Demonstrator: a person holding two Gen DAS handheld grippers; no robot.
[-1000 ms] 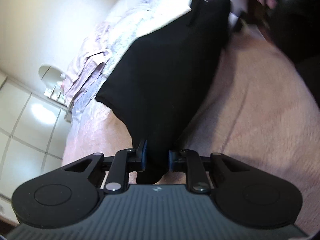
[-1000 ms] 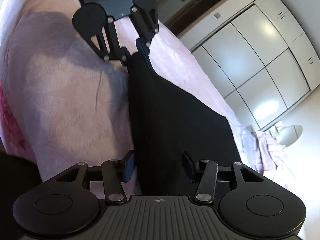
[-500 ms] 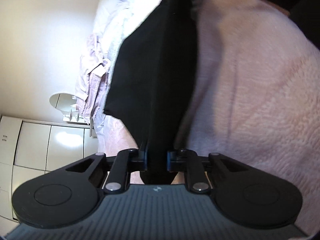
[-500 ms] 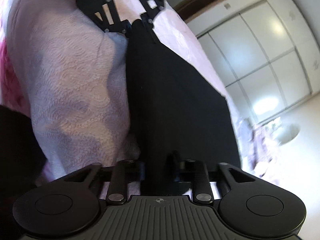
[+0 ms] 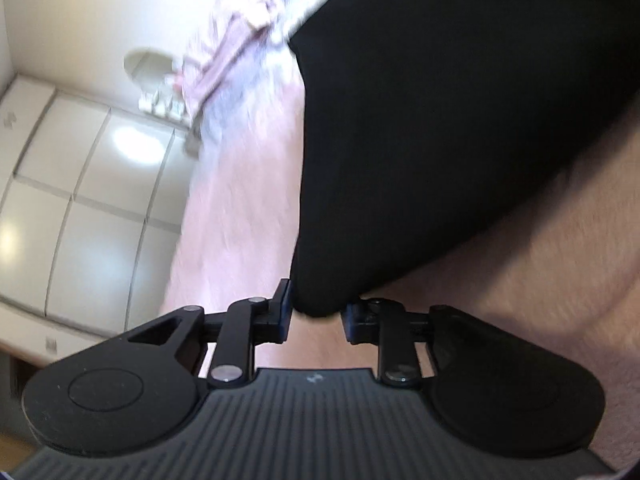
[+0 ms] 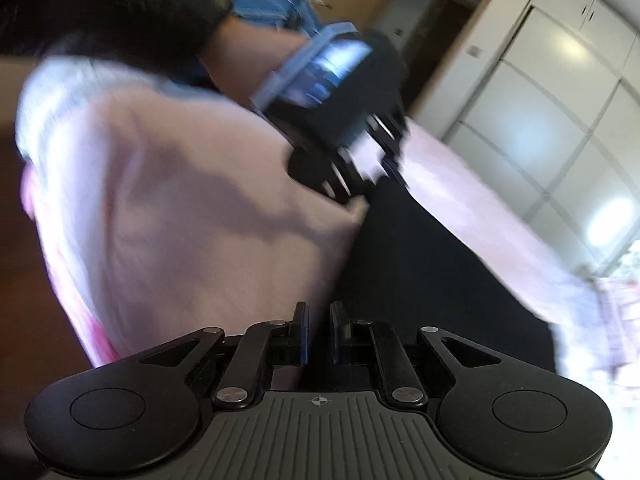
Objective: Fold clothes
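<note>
- Step in hand, as I read it: mid-fold on a black garment (image 5: 460,120), spread over a bed w/ a pale pink blanket (image 5: 540,280).
- Left claw (image 5: 316,312): fingers apart, a gap each side of the cloth's rounded corner, which sits between them. Looks let go, or about to bite; one moment can't split those two.
- Right claw (image 6: 319,334): fingers close together w/ a narrow slit. Black edge runs right beside them, but the frame is blurred and I can't tell if cloth is pinched in there.
- Right wrist view also shows the left claw across the bed, at the far end of the same garment, a person's hand (image 6: 256,48) and dark sleeve behind it.
- Next move calls for: both ends under control, edge kept taut and straight, no dragging the blanket along.
- Materials: garment is matte, thin, limp knit-like cloth; drapes in a smooth curve, no stiffness, long straight side.
- Blanket is fuzzy, fleece-like and grippy, so cloth prob. clings rather than slides.
- Bkgd: glossy white wardrobe doors (image 6: 560,100), rumpled pinkish bedding (image 5: 240,40) at the far end.
</note>
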